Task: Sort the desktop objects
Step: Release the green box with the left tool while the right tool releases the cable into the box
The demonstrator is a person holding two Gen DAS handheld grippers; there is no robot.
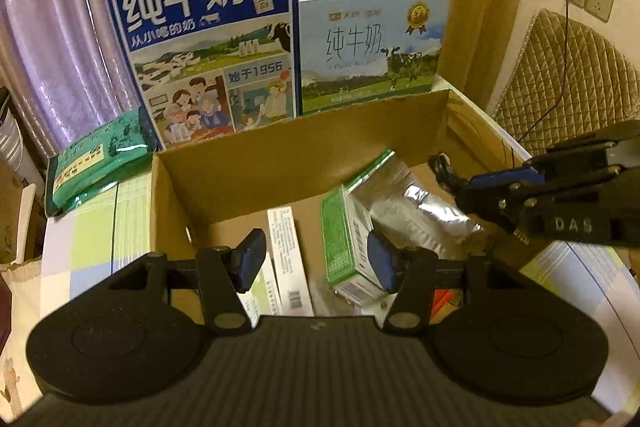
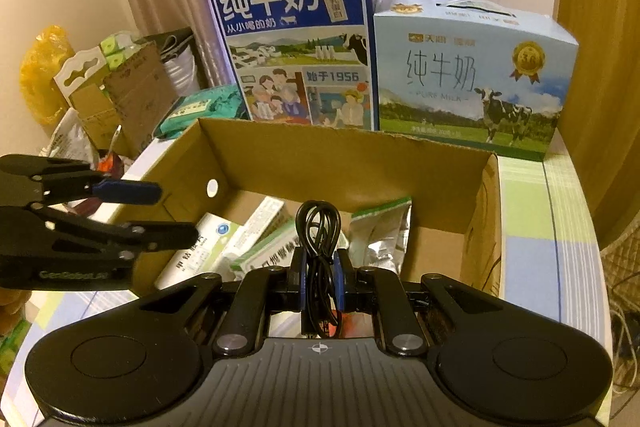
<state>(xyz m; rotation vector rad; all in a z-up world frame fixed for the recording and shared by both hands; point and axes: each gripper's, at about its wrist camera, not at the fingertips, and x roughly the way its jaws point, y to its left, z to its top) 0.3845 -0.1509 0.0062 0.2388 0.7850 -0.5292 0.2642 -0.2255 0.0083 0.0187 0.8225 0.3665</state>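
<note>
Left wrist view: your left gripper (image 1: 316, 263) hangs over the cardboard box (image 1: 280, 163), fingers apart and empty; lowered carelessly, the right finger could catch the green-and-white carton (image 1: 346, 247) standing on edge beside it. Right wrist view: your right gripper (image 2: 320, 281) has its fingers clamped on the coiled black cable (image 2: 319, 247) above the box; loose loops may snag a finger on release.

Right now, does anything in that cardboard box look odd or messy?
Slightly: the green-and-white carton is tilted, leaning on the silver pouch rather than lying flat. Nothing looks spilled or damaged.
</note>
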